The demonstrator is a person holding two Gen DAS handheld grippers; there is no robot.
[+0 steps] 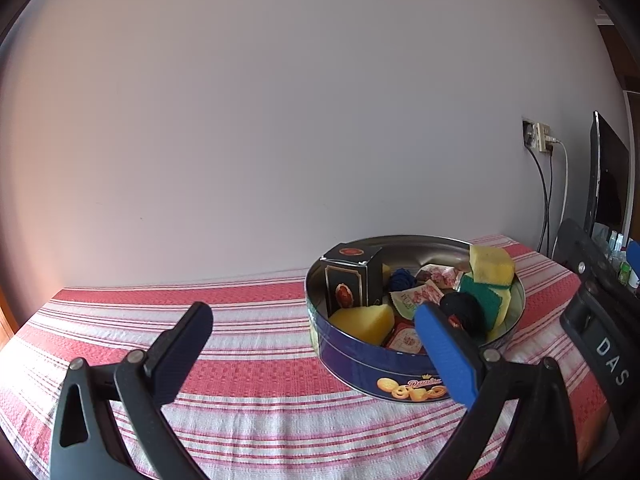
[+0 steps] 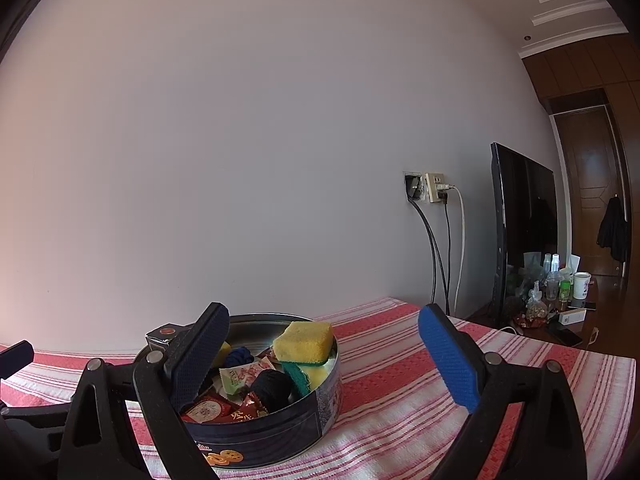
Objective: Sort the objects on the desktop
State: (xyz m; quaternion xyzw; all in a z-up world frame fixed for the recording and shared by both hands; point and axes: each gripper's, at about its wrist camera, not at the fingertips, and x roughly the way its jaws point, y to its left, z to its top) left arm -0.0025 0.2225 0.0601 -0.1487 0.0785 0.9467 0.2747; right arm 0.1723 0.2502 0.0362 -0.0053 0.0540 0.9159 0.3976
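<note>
A round blue cookie tin stands on the red-and-white striped tablecloth. It holds a black box, yellow sponges, a yellow wedge, blue yarn, a black yarn ball and snack packets. My left gripper is open and empty, just left of and in front of the tin. My right gripper is open and empty, its left finger over the tin's near rim. The right gripper's body shows at the left wrist view's right edge.
A plain wall runs behind the table, with a socket and hanging cables. To the right stand a dark monitor and a low stand with bottles and cups. Striped cloth lies bare on both sides of the tin.
</note>
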